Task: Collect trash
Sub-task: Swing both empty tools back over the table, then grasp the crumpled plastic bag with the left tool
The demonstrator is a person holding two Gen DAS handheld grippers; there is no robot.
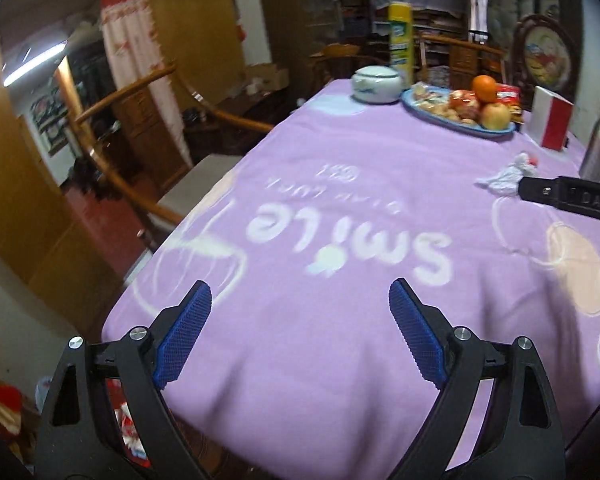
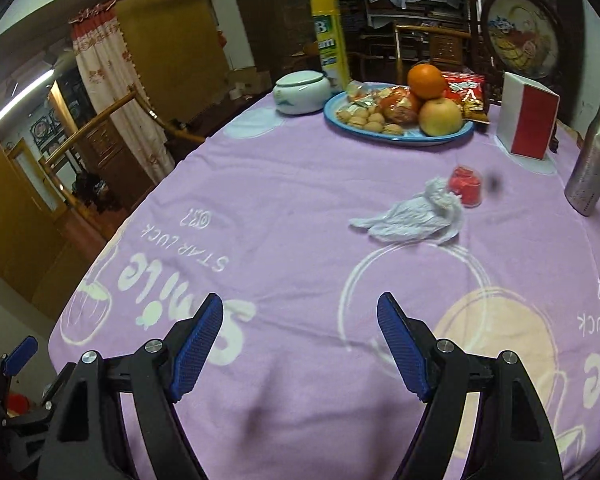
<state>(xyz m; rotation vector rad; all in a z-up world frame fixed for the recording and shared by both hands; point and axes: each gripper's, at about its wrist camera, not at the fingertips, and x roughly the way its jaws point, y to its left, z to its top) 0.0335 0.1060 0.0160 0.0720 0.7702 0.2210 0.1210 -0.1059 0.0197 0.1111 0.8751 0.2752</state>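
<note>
Both grippers, left [image 1: 300, 300] and right [image 2: 300, 316], hang with jaws spread wide and nothing between them over the lilac tablecloth [image 2: 284, 216], its near edge cut off. At one o'clock from the right gripper lies crumpled white trash [image 2: 416, 216], touching a small red cup [image 2: 467, 185], beside a dark speck too blurred to identify. In the left view the right gripper's finger hides part of the trash.

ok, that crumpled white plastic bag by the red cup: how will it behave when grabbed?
The white plastic bag looks thin and crumpled, so probably floppy and very light; it should collapse between the pads rather than resist. One end lies against the small red cup, so dragging it might nudge or tip that cup.
</note>
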